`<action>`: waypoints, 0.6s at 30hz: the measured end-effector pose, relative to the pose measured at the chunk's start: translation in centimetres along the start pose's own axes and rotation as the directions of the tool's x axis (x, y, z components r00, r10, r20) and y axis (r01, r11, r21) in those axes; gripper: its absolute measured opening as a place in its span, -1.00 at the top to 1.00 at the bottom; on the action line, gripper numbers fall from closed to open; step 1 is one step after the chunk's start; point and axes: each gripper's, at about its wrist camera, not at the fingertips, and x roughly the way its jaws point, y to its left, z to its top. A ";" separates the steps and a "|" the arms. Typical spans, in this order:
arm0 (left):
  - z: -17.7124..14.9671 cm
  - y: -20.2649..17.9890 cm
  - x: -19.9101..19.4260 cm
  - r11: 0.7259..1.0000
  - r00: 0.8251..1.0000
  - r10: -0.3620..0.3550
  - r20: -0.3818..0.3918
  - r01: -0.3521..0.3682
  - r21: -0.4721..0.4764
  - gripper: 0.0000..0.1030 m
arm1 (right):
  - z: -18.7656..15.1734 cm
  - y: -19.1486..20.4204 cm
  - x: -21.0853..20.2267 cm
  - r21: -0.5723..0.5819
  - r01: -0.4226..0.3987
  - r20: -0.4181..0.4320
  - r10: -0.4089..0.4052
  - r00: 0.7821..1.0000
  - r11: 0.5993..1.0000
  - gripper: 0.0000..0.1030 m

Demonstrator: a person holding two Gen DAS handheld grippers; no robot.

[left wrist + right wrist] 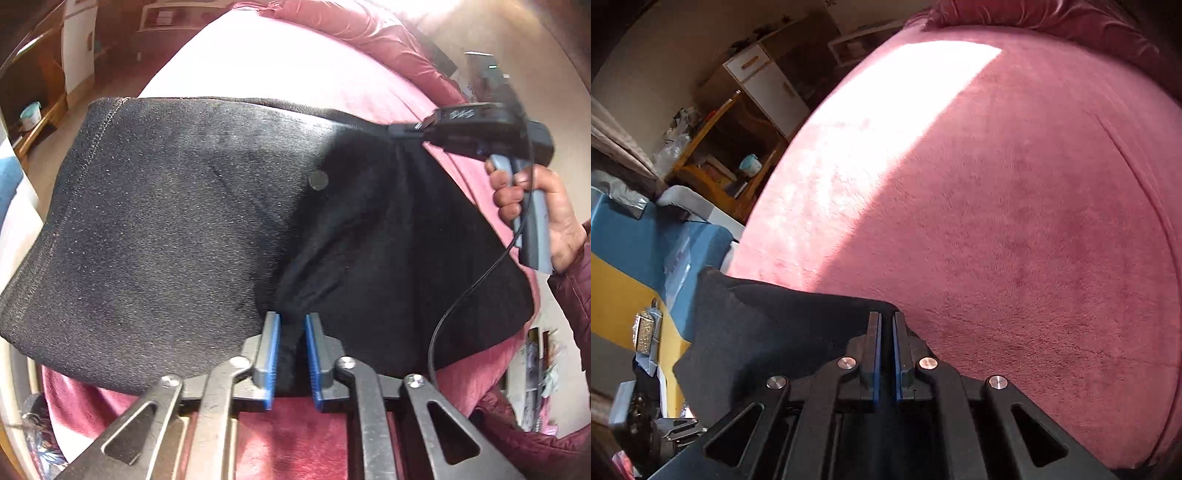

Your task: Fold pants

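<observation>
- Left wrist view: the left gripper (291, 332) has its blue-padded jaws nearly together, pinching a ridge of dark cloth at the near edge of the pants (184, 229); fabric fills the narrow gap between the pads, and creases run up from that pinch into the garment.
- From that grip outward, the pants spread across the red bed cover (288, 435) as a broad, short dark panel, a stitched hem running down the panel's left side and a small round button (318, 180) near its middle.
- Toward the far right corner of the garment, the right gripper (400, 130) bites the upper edge of the cloth, held by the person's hand (532, 214) in a dark red sleeve (576, 295).
- Right wrist view: the right gripper's (886, 321) jaws are pressed almost shut on a thin dark edge of the pants (768, 325), which drapes away to the left; ahead of the tips lies only bare cover (997, 184), partly in sunlight.
- Progress, as a judgement: the short, compact shape suggests the legs are already doubled over, so the fold looks well under way.
- Both corners being gripped, another fold or a final smoothing and laying flat probably remains; the layer count cannot be told.
</observation>
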 end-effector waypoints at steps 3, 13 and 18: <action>0.3 0.6 -0.8 0.998 0.999 -0.041 0.004 0.041 -0.051 0.70 | -0.1 -0.3 0.6 0.037 -0.002 0.017 0.001 1.000 0.999 0.89; 0.2 11.0 -10.1 0.931 0.979 0.094 0.183 -0.022 -0.364 0.47 | -3.3 0.6 -8.1 0.051 -0.066 0.157 0.057 0.986 0.996 0.38; -2.3 16.0 -11.4 0.844 0.977 0.125 0.171 -0.014 -0.536 0.40 | -8.8 3.6 -9.5 -0.026 -0.110 0.127 0.112 0.986 0.994 0.34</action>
